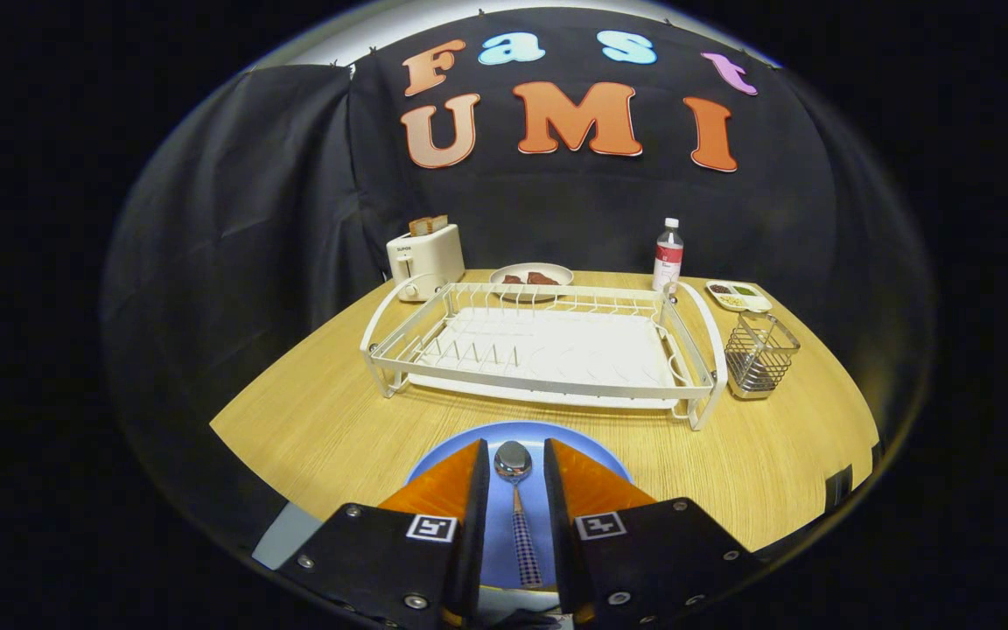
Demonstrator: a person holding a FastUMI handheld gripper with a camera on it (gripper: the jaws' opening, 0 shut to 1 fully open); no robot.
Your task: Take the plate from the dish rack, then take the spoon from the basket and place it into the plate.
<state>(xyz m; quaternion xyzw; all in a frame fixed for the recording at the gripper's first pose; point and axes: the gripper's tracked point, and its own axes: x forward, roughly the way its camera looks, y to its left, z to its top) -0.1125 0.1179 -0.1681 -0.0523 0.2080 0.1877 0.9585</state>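
A blue plate lies flat on the wooden table, just in front of the white dish rack. On the plate rests a spoon with a metal bowl and a checked handle, its bowl pointing toward the rack. My gripper hovers low over the plate, a finger on either side of the spoon. The gap between the fingers is wider than the handle, so neither one presses on it. The rack holds no dishes. To the right of the rack stands the wire basket.
Behind the rack are a white toaster with bread in it, a plate of food, a plastic bottle and a small divided dish. The table's rounded front edge runs close on both sides of the blue plate.
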